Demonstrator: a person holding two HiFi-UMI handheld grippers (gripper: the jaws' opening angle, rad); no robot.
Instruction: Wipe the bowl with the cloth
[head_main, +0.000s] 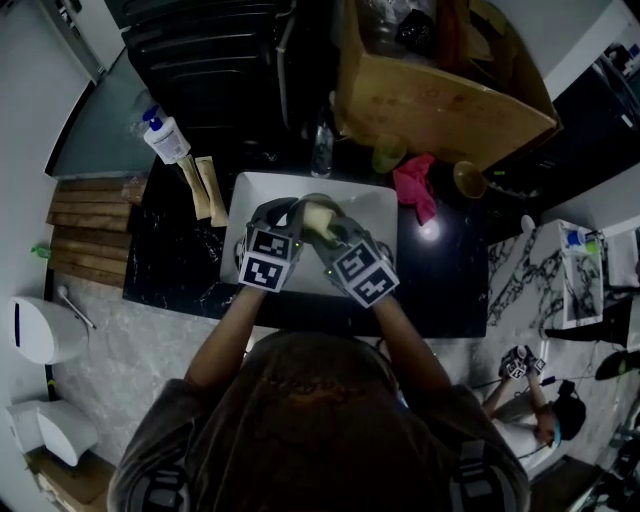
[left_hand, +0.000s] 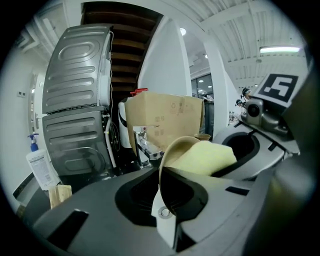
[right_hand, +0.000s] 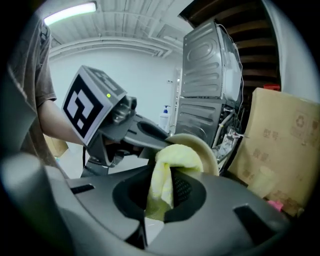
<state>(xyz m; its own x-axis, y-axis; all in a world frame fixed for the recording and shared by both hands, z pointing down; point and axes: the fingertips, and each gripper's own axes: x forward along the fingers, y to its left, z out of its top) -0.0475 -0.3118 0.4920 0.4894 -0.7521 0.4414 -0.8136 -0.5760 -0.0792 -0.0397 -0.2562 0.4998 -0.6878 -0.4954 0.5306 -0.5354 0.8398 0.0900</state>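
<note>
Over the white sink (head_main: 380, 205) both grippers meet. My left gripper (head_main: 283, 228) is shut on the rim of a small beige bowl (left_hand: 175, 150), held on edge. My right gripper (head_main: 335, 240) is shut on a pale yellow cloth (right_hand: 172, 165), whose bunched end is pressed into the bowl (right_hand: 207, 147). From the head view the bowl (head_main: 318, 200) and cloth (head_main: 320, 220) show between the two marker cubes. In the left gripper view the cloth (left_hand: 205, 157) fills the bowl's hollow, and the right gripper's body lies right behind it.
A chrome tap (left_hand: 145, 147) stands behind the sink. On the black counter (head_main: 450, 270) lie a pink rag (head_main: 415, 185), a clear bottle (head_main: 322, 145), a soap dispenser (head_main: 165, 137) and wooden pieces (head_main: 203, 187). A cardboard box (head_main: 440, 90) sits at the back.
</note>
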